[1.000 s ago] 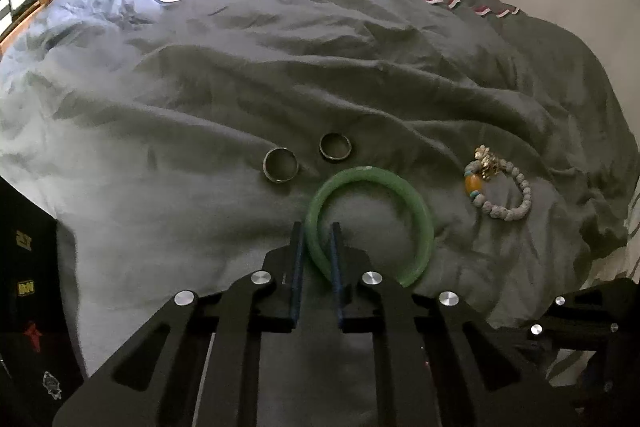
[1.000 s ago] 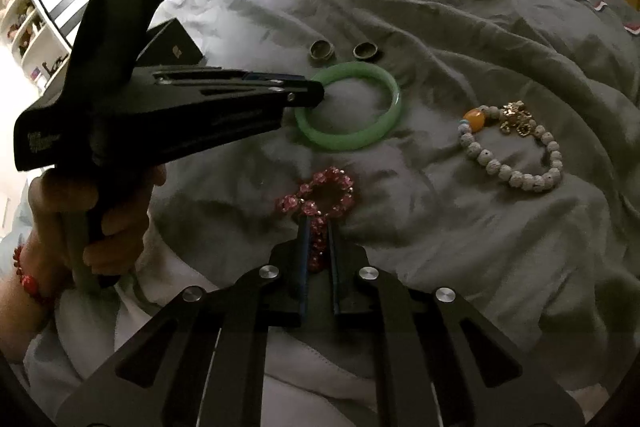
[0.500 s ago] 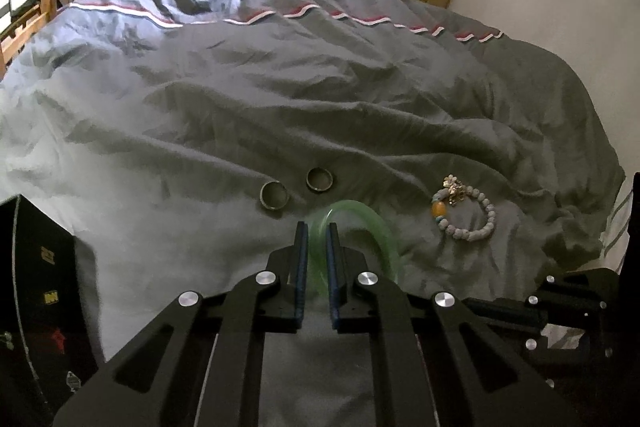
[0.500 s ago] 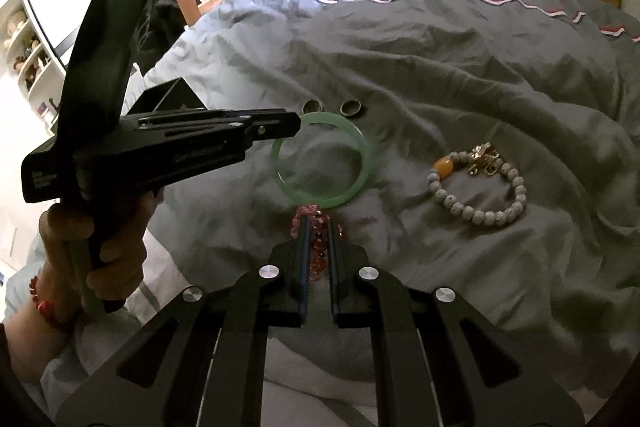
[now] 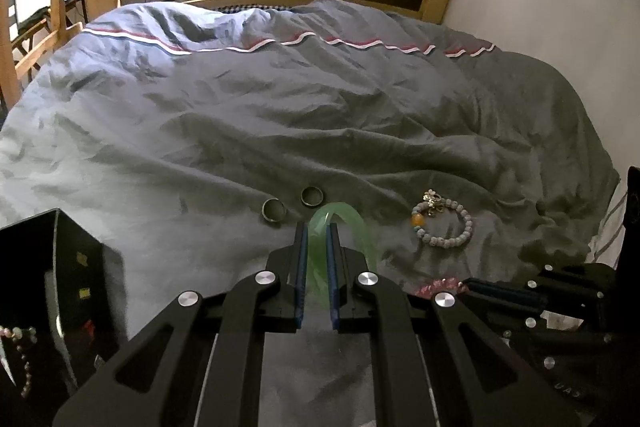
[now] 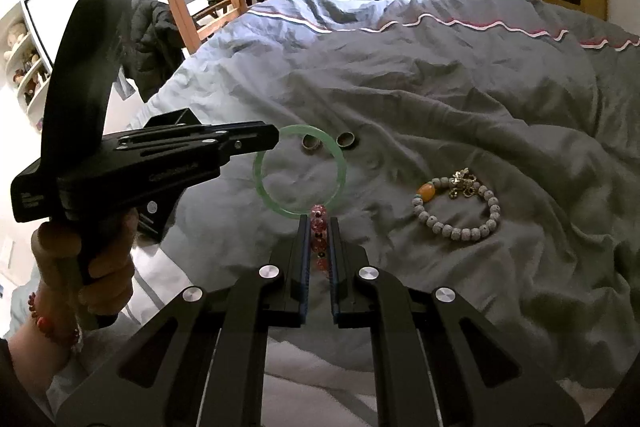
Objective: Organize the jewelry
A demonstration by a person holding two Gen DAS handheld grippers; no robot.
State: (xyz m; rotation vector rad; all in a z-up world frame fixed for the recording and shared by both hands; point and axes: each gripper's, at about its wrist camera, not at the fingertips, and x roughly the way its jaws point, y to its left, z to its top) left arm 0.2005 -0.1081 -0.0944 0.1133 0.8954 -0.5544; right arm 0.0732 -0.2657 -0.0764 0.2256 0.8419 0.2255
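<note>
A: What can't you make out?

B: The green bangle [image 5: 352, 227] is smeared in the left wrist view, its lower arc hidden between the left tongs [image 5: 316, 231]. The pink bead bracelet [image 6: 319, 235] shows only a strand; the rest sits behind the right tongs [image 6: 319, 227].

A: And the black box [image 5: 60, 287]?

B: Cut off by the frame's left edge. The beads [image 5: 18, 347] inside are too dim to identify.

A: The two rings [image 5: 274, 209]?

B: Too small for detail.

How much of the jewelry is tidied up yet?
Done: a pale bead string lies in the black box. In hand: left gripper holds the green bangle, right gripper the pink bead bracelet. Left: two metal rings, grey bead bracelet.
</note>
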